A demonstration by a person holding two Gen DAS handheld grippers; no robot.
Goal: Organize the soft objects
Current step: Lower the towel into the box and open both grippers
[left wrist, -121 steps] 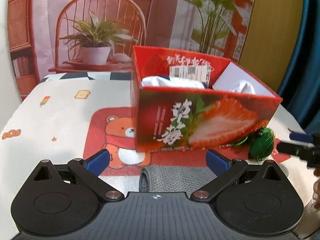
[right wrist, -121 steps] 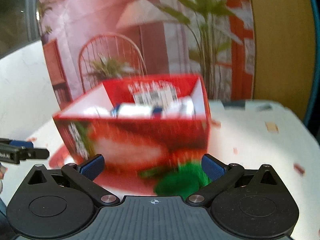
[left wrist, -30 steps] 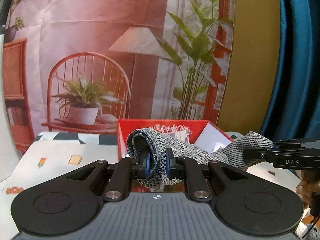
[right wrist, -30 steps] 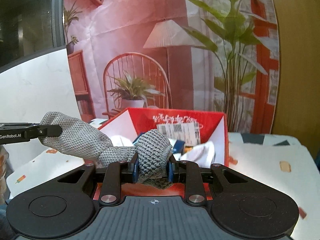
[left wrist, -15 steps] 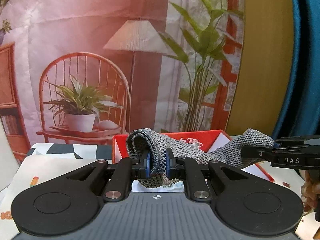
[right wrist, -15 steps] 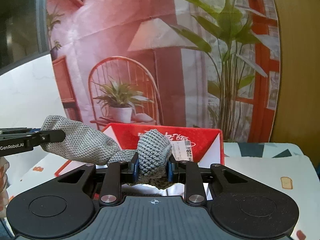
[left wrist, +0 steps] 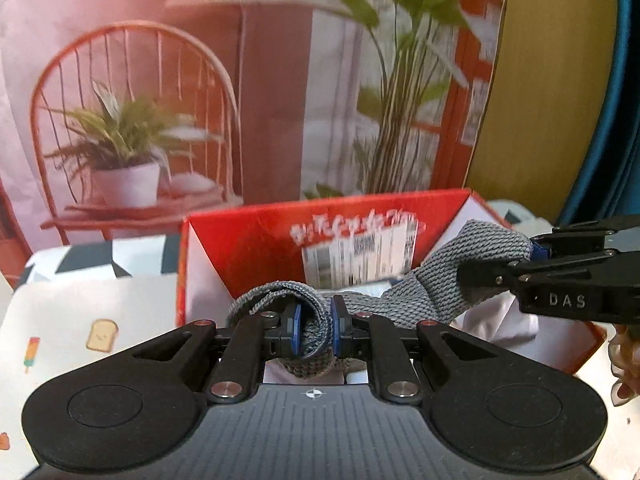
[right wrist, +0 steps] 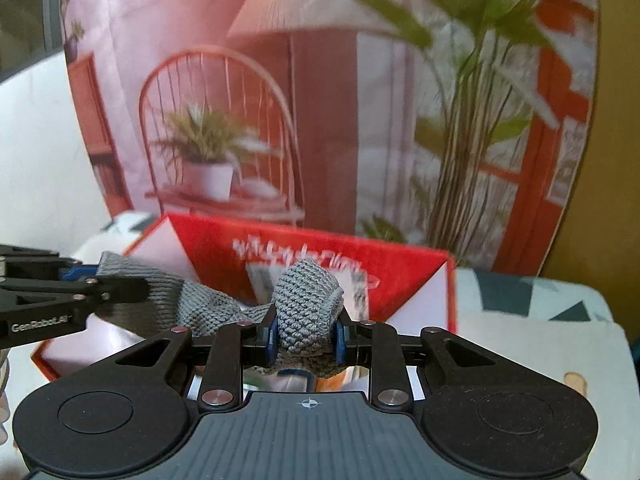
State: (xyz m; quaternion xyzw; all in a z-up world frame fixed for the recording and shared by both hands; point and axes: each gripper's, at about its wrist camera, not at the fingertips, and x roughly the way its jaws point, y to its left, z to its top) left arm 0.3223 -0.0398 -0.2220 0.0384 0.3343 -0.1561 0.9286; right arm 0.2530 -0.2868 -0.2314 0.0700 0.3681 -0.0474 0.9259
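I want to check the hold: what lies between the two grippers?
The grey knitted cloth spans from left gripper to right gripper, above the red box; both wrist views show it.

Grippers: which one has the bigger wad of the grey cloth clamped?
The right gripper: a thick bunch of the grey knit cloth bulges above its pads. The left gripper pinches only a thin folded loop.

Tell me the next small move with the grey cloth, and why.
Probably lower both ends together into the red box, then let go. The left gripper and the right gripper each pinch one end of the grey cloth, which hangs stretched between them above the open box, not yet inside.
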